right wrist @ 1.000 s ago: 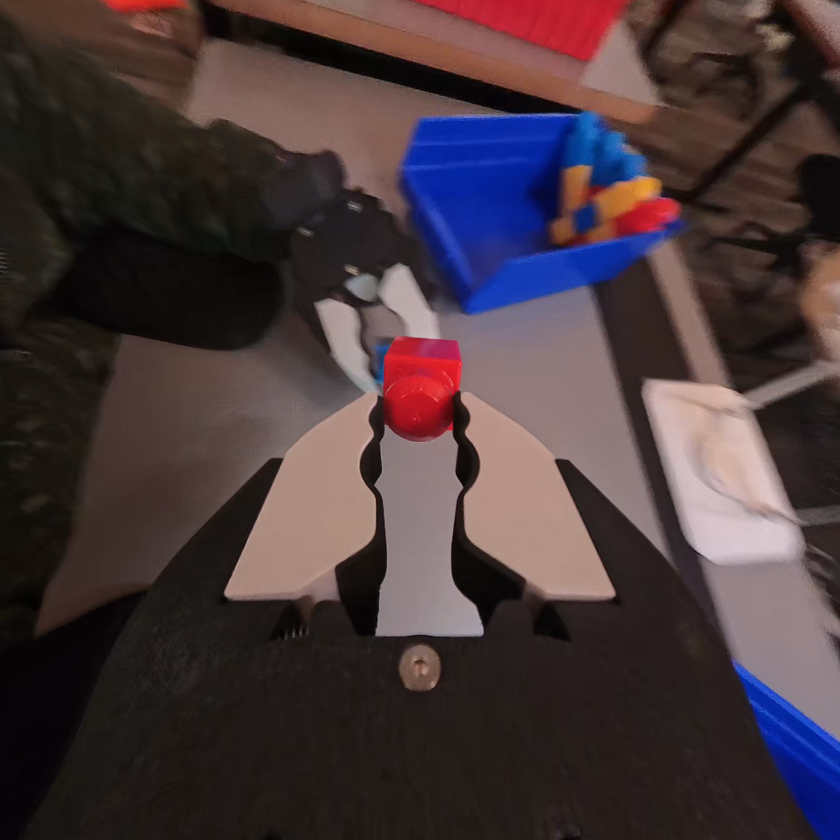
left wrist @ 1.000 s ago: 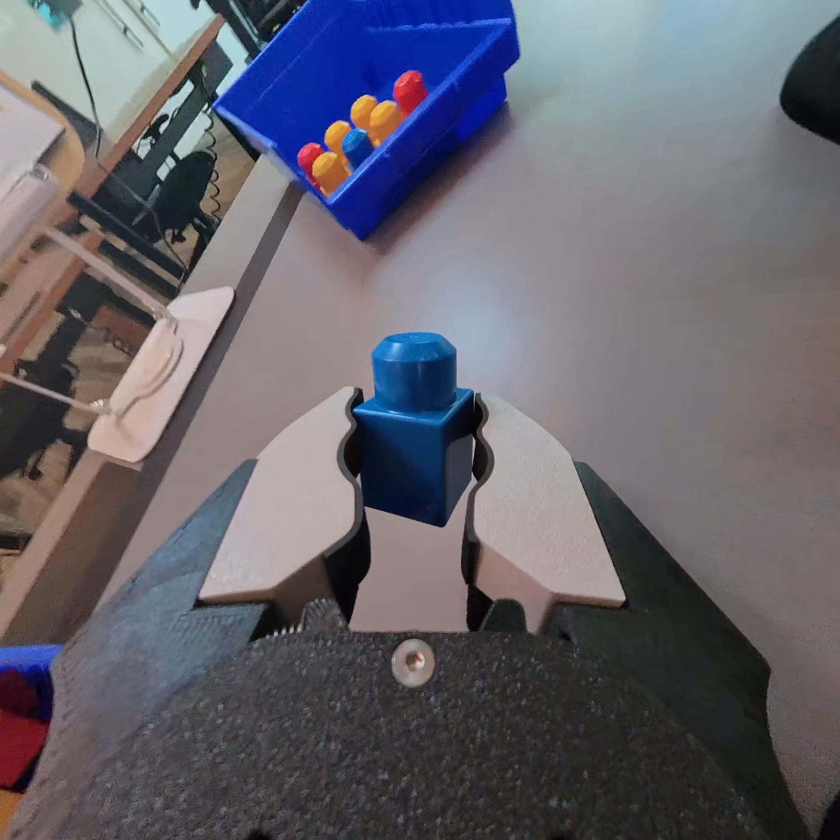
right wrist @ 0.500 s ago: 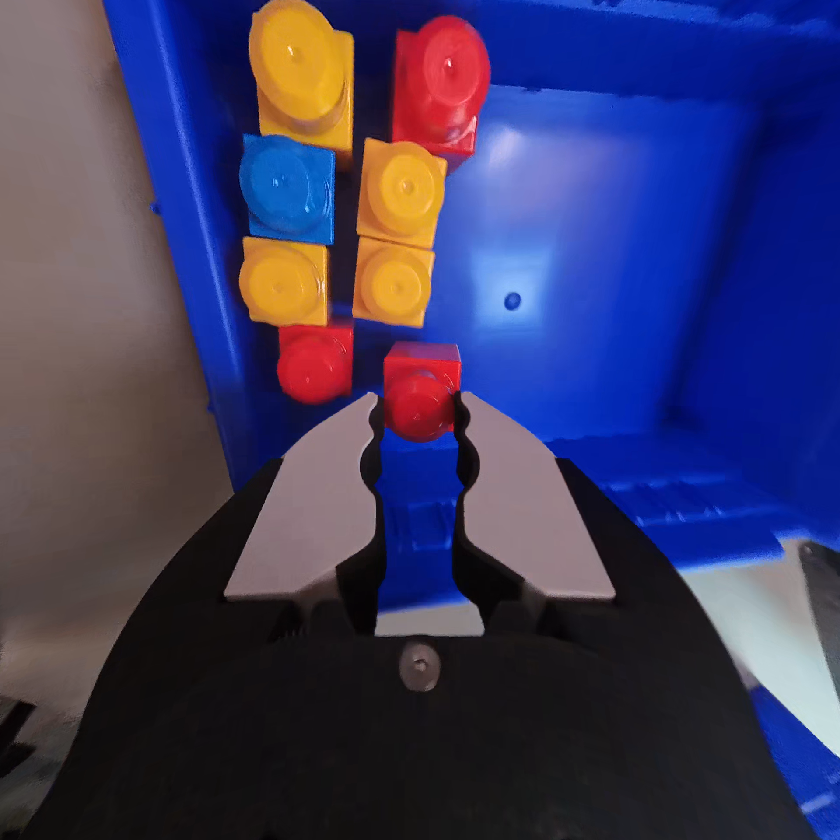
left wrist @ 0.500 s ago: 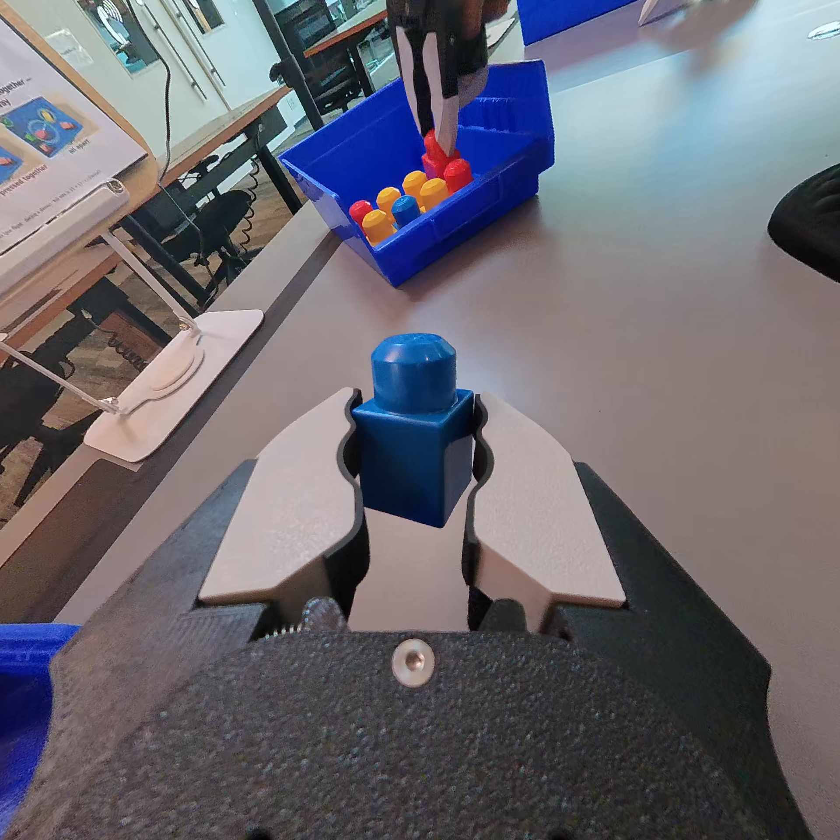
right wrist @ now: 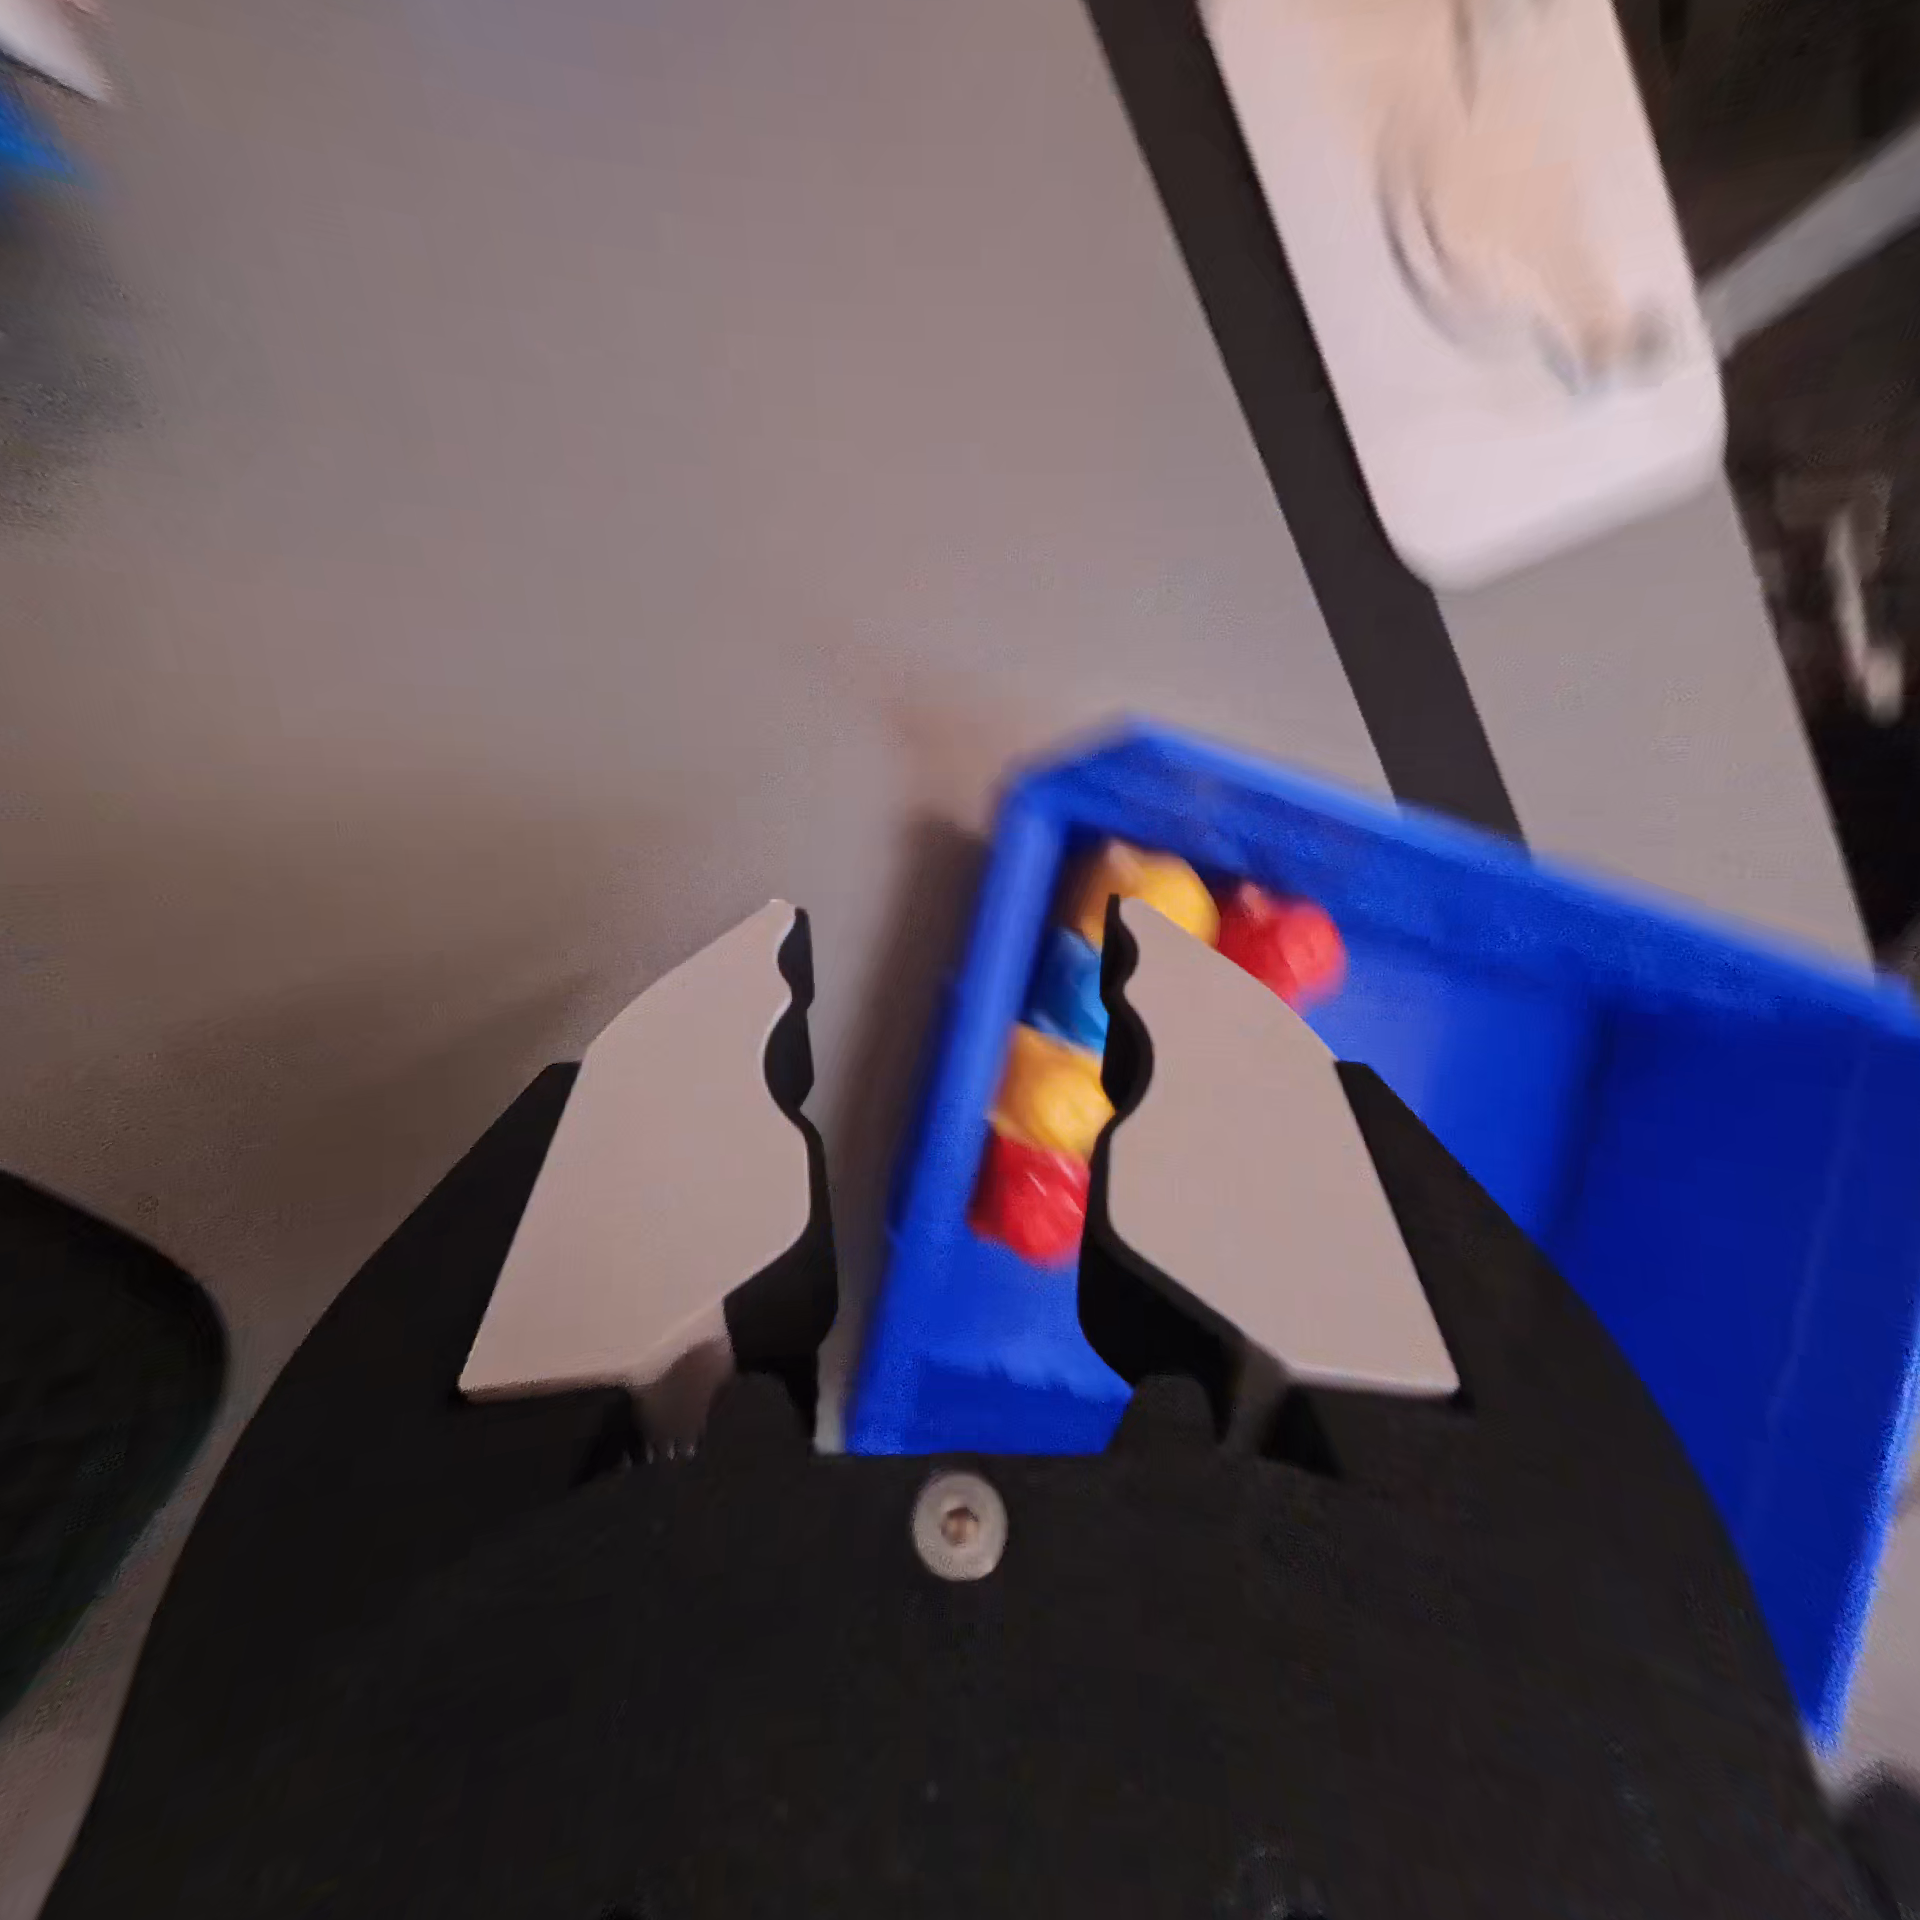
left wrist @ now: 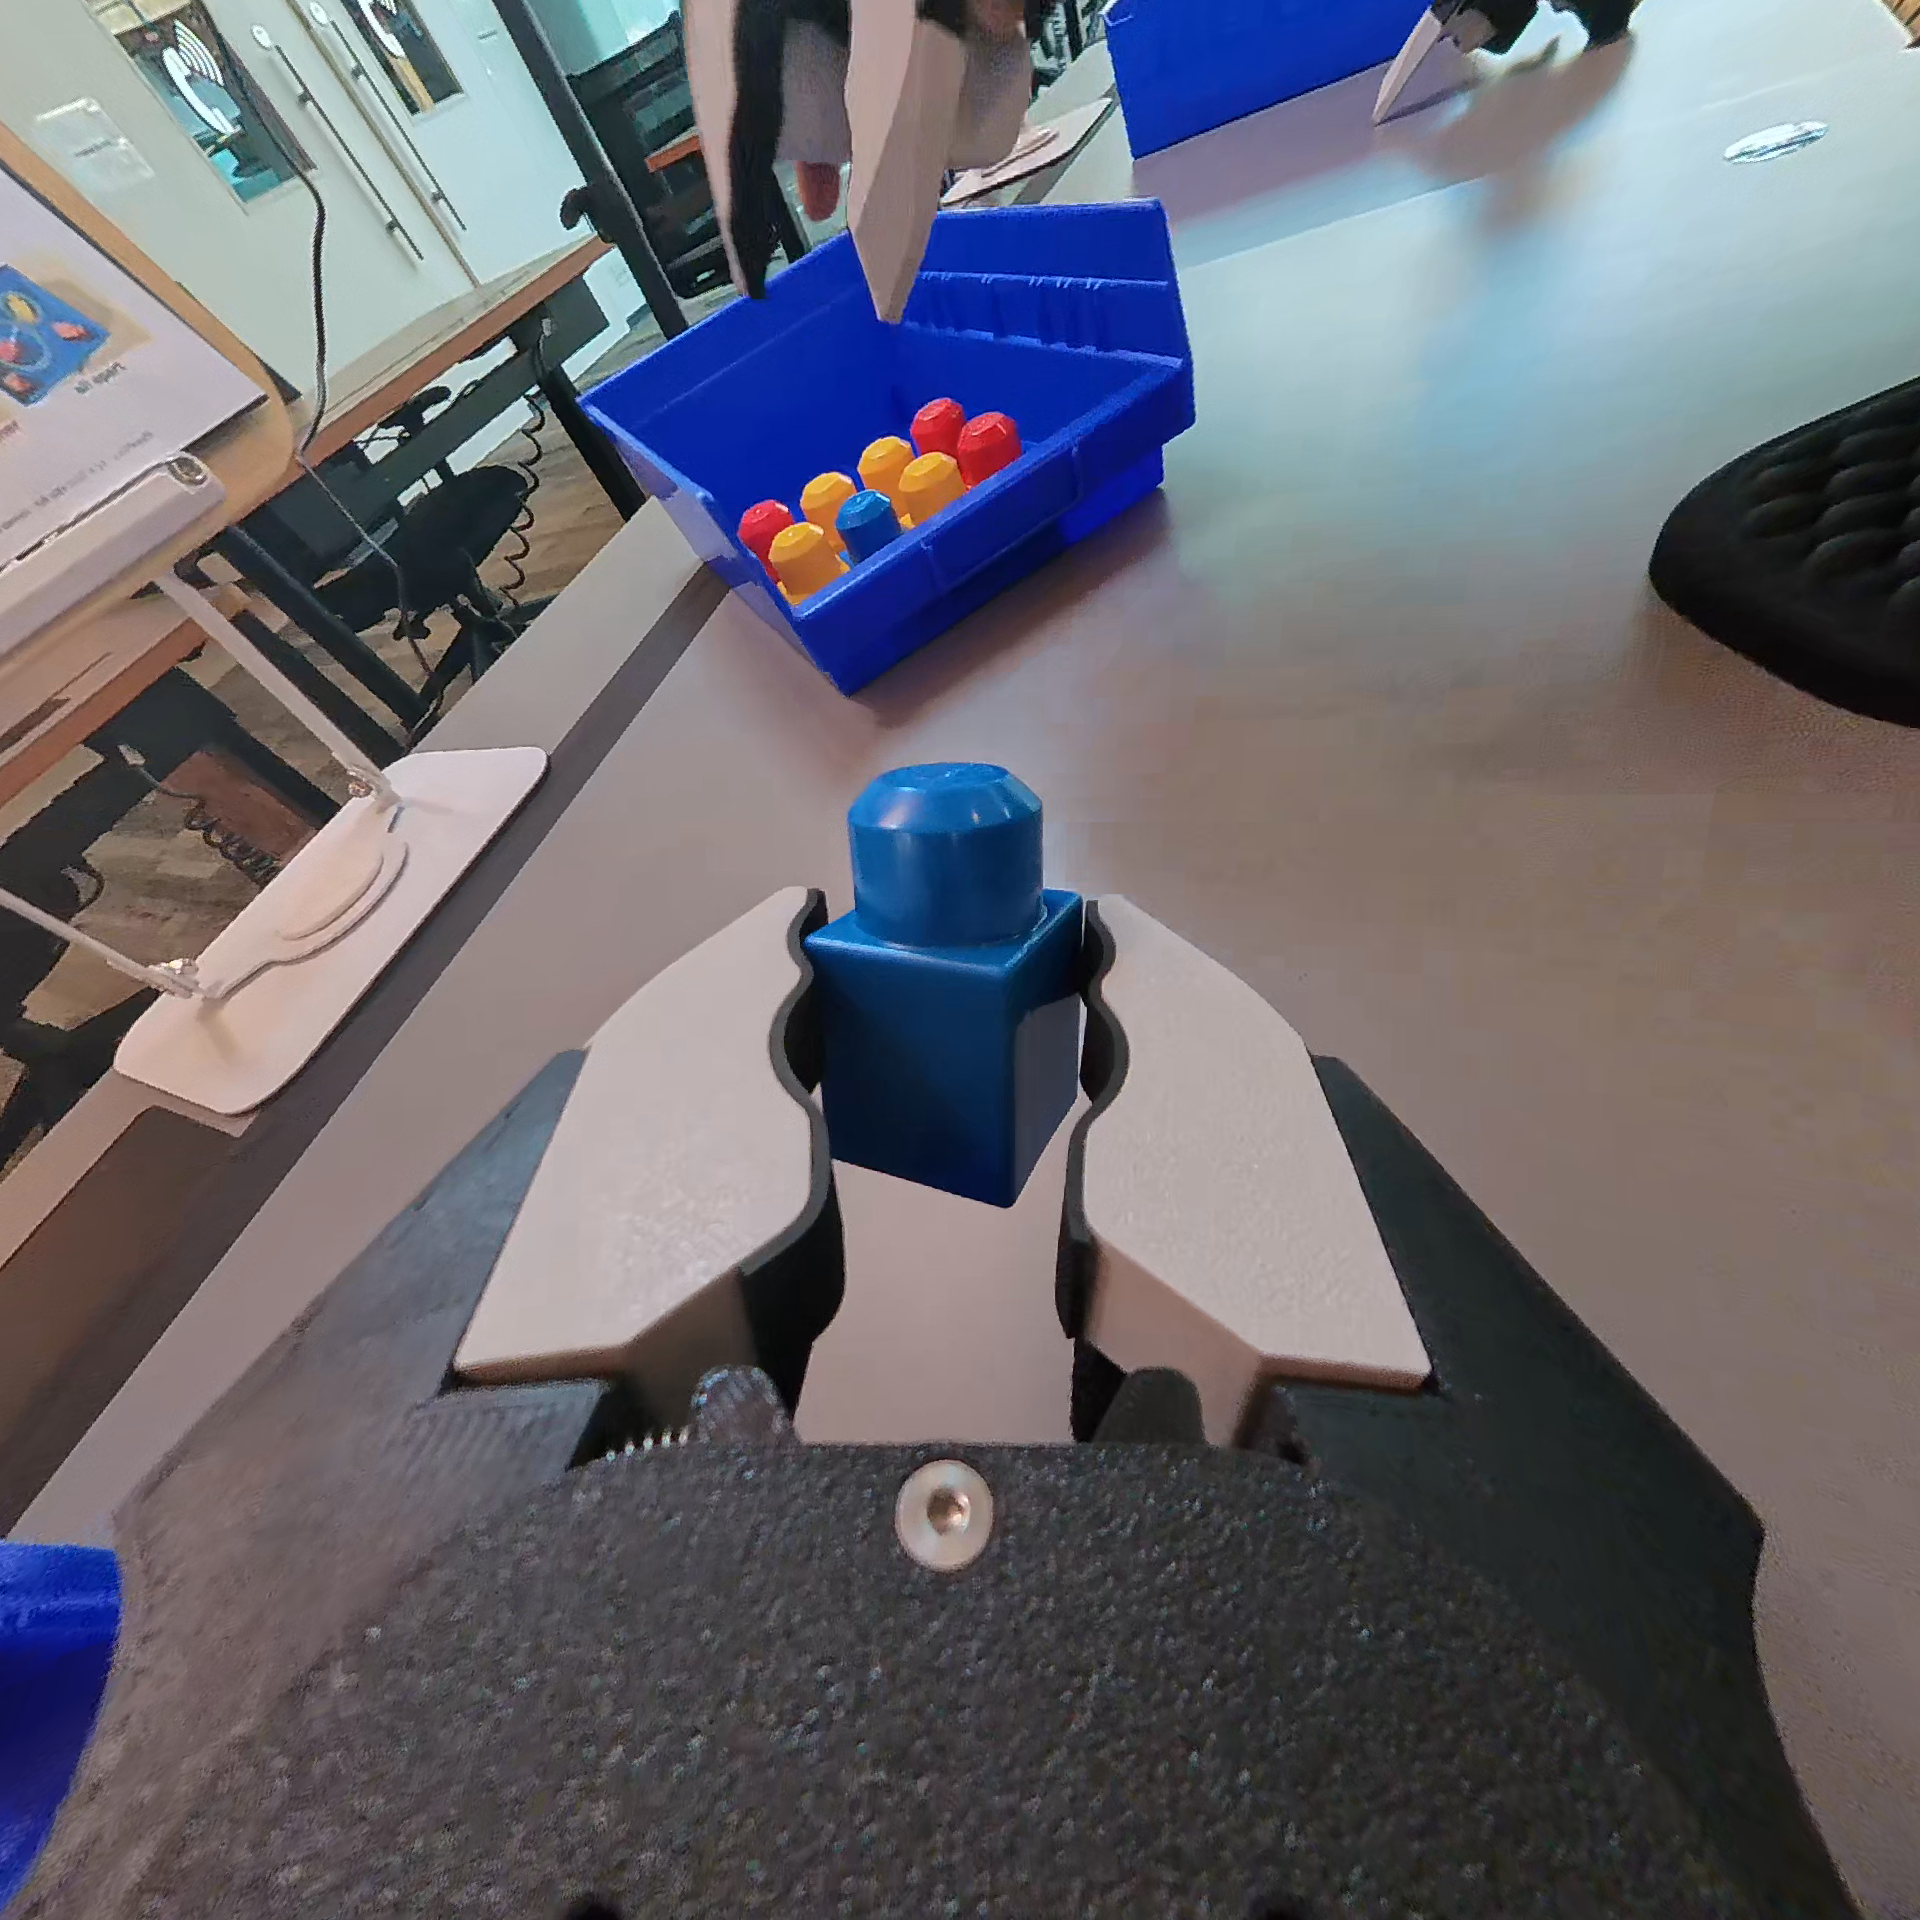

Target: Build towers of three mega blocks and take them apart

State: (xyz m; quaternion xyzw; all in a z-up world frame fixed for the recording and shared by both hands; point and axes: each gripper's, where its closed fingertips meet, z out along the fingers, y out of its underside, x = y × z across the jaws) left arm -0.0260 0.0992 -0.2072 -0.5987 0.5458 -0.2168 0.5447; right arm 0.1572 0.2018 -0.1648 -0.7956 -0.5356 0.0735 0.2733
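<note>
My left gripper [left wrist: 943,1023] is shut on a blue mega block [left wrist: 940,1023], stud up, held just above the grey table [left wrist: 1403,831]. Beyond it stands a blue bin [left wrist: 1039,566] holding several red, yellow and blue blocks [left wrist: 883,488]. My right gripper [right wrist: 951,925] is open and empty; in the left wrist view it [left wrist: 821,281] hangs above the bin's far rim. In the blurred right wrist view the bin [right wrist: 1507,1039] lies below and to the right, with a row of blocks [right wrist: 1049,1091] partly hidden by the right finger.
A white stand base [left wrist: 332,925] sits at the table's left edge, also in the right wrist view [right wrist: 1455,291]. A black cushion [left wrist: 1808,561] lies at the right. Another blue bin [left wrist: 1247,73] stands far back. A blue edge [left wrist: 42,1683] shows at lower left. Some 20 cm of space lies between my two pairs of fingers.
My right gripper let go of the red block in the bin, opened, and rose up away from it. My left gripper still holds the blue block and has tilted to look more level.
</note>
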